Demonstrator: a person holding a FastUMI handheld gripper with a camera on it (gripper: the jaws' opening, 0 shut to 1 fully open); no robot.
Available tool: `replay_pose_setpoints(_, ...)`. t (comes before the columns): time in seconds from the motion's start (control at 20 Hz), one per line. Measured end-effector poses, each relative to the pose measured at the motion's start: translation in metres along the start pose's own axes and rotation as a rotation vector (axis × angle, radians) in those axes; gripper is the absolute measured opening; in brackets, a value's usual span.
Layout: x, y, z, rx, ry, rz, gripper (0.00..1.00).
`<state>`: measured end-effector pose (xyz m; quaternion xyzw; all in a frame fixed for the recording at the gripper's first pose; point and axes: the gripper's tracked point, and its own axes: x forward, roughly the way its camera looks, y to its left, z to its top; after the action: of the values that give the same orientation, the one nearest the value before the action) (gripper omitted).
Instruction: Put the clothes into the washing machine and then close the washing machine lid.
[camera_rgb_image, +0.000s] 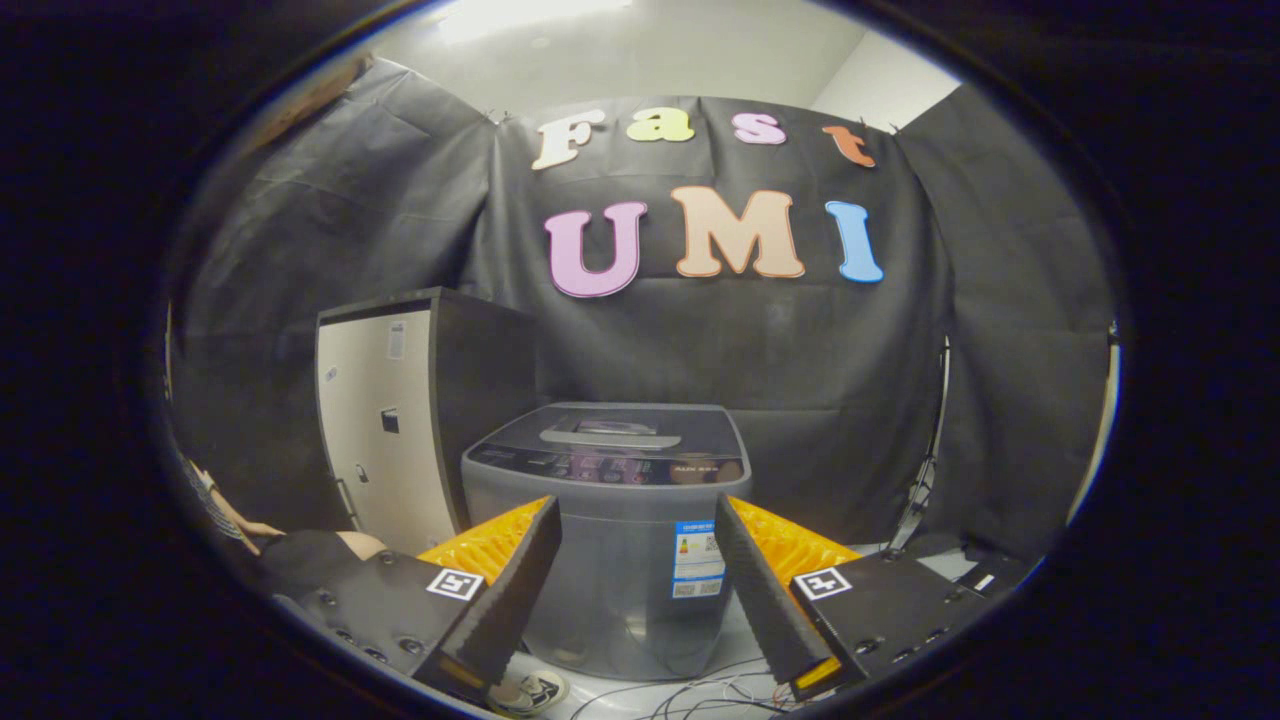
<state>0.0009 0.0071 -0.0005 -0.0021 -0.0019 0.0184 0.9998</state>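
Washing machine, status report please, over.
Gripper fingers open, holding nothing. Washing machine beyond them, lid shut. Cables on floor before it.

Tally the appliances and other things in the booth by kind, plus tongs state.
Grey top-loading washing machine, lid down: 1
Tall dark cabinet with a cream door, left of the washer: 1
Loose cables on the floor: 1 bunch
Person's arm, beside the cabinet: 1
Tongs, open, holding nothing, washer beyond them: 1
Total: 5
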Motion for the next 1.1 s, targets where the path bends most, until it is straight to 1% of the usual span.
replay_pose_setpoints(0.1, -0.0013, -0.0009, 0.0001, 0.003, -0.004, -0.01, 0.97)
replay_pose_setpoints(1.1, -0.0009, -0.0005, -0.0009, 0.004, 0.0, -0.009, 0.97)
